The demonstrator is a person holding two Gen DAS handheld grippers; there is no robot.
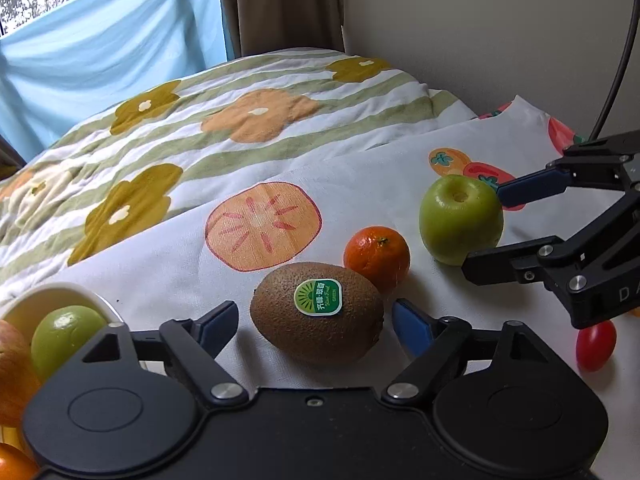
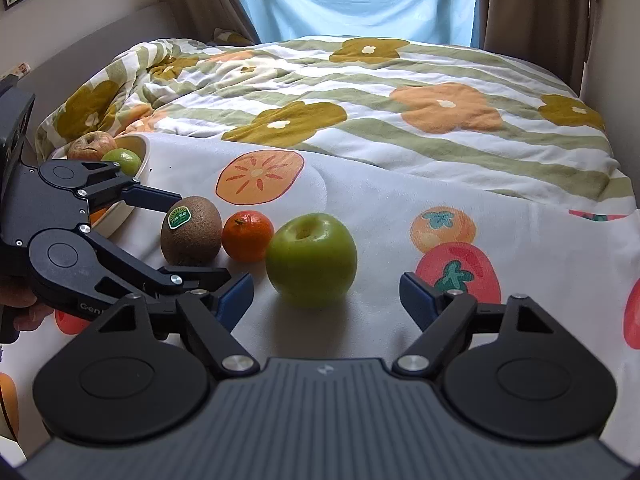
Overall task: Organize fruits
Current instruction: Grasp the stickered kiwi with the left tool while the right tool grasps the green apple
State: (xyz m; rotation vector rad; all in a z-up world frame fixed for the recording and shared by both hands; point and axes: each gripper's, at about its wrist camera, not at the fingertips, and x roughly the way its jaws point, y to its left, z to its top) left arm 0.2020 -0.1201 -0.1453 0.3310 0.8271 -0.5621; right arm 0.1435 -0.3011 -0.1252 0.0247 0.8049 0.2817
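A brown kiwi point(image 1: 317, 312) with a green sticker lies on the fruit-print cloth point(image 1: 168, 272), between the open fingers of my left gripper point(image 1: 314, 320), not gripped. A mandarin point(image 1: 377, 258) sits just behind it, and a green apple point(image 1: 460, 218) further right. My right gripper point(image 2: 326, 294) is open, its fingers on either side of the green apple point(image 2: 311, 259) without touching. In the right wrist view the kiwi point(image 2: 191, 230) and mandarin point(image 2: 248, 235) lie left of the apple. The left gripper point(image 2: 192, 236) shows there too, and the right gripper shows in the left wrist view point(image 1: 488, 228).
A white bowl point(image 1: 60, 294) at the left holds a small green fruit point(image 1: 66, 334) and a red-yellow apple point(image 1: 12, 364); the bowl also shows in the right wrist view point(image 2: 140, 160). A red cherry tomato point(image 1: 595, 344) lies at the right. A flowered quilt point(image 2: 400, 112) lies behind, and a wall point(image 1: 500, 32).
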